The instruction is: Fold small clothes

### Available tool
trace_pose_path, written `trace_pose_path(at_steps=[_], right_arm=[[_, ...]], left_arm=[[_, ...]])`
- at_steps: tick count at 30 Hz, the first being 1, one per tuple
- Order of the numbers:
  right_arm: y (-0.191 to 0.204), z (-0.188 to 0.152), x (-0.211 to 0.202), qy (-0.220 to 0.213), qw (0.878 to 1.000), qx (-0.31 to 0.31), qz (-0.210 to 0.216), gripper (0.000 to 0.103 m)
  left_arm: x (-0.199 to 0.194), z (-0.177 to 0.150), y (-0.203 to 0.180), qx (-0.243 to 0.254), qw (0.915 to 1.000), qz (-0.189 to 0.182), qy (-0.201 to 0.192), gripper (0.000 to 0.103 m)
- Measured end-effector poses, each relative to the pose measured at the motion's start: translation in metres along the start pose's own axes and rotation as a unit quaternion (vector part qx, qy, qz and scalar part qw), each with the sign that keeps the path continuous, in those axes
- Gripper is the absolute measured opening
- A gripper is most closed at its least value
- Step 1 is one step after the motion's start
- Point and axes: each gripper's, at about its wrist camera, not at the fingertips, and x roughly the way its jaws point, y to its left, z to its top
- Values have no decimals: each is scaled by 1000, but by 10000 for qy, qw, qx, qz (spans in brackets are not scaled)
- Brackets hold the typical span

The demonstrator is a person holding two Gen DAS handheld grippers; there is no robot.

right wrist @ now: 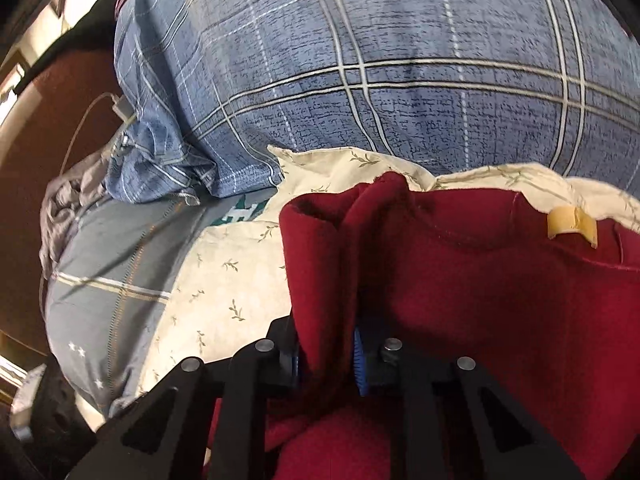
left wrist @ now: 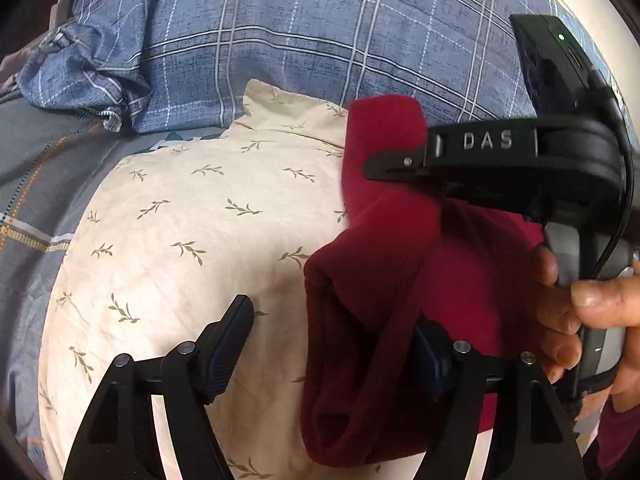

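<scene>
- One dark red garment is the piece being folded: soft, thick knit fabric, bunched into deep folds, with a stitched neckline and a small tan tag seen in the upper right of the right wrist view.
- It lies on a cream cloth printed with small green sprigs, which fills the left and centre of the left wrist view; the red fabric takes up the lower right of that view.
- Behind the cream cloth, across the top of both views, is blue plaid bedding; a white charger with its cable sits at the upper left of the right wrist view.
- Left gripper, bottom of the left wrist view: jaws spread apart, its left finger bare over the cream cloth, the other finger hidden behind a hanging red fold, not pinching it.
- Right gripper, bottom centre of its own view: jaws drawn together and clamped on a raised ridge of the red fabric.
- In the left wrist view it reaches in from the right edge, held by a hand.
</scene>
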Motion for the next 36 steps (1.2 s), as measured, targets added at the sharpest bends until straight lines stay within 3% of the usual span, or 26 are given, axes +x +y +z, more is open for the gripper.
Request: trace_pose_path(at_steps=[1,2,3,4,6,11,19,24,30,34,36], right_arm=[[-2,0,-1,5,10000,59,47,19],[-3,0,-5,-1,10000,63,61,19],[-2,0,-6,-5,10000,36,43,19],[0,0,-10,-18,10000,-33,10,18],[4,-1,-20,-99,9998,-176,-36,17],[7,0,-51,-285,9991,-300,-32,16],[-21,-1,-109,-509,9973,-339,-404,16],[-63,-5,-154,-740,9947,-137,-695,16],[-122,-16,-190,-882,9900,169,-1083,16],[-169,-31,-192,-875,9867,574,-1246,17],[-191,-39,-181,-727,9853,792,-1324,17]], left_arm=[[-1,0,-2,22,10000,3,-7,70],[-1,0,-1,11,10000,-86,-7,56],[-3,0,0,-22,9997,-255,30,35],[-5,0,-1,-70,9989,-447,93,28],[-13,0,-5,1,9990,-437,-9,21],[-35,1,-19,-34,9980,-616,-165,19],[-66,10,-83,594,9952,-762,-169,18],[-68,16,-150,1153,9882,-1002,-91,18],[-47,11,-215,1473,9795,-1367,143,18],[-26,2,-242,1549,9749,-1551,388,18],[-13,-2,-249,1533,9719,-1687,587,26]])
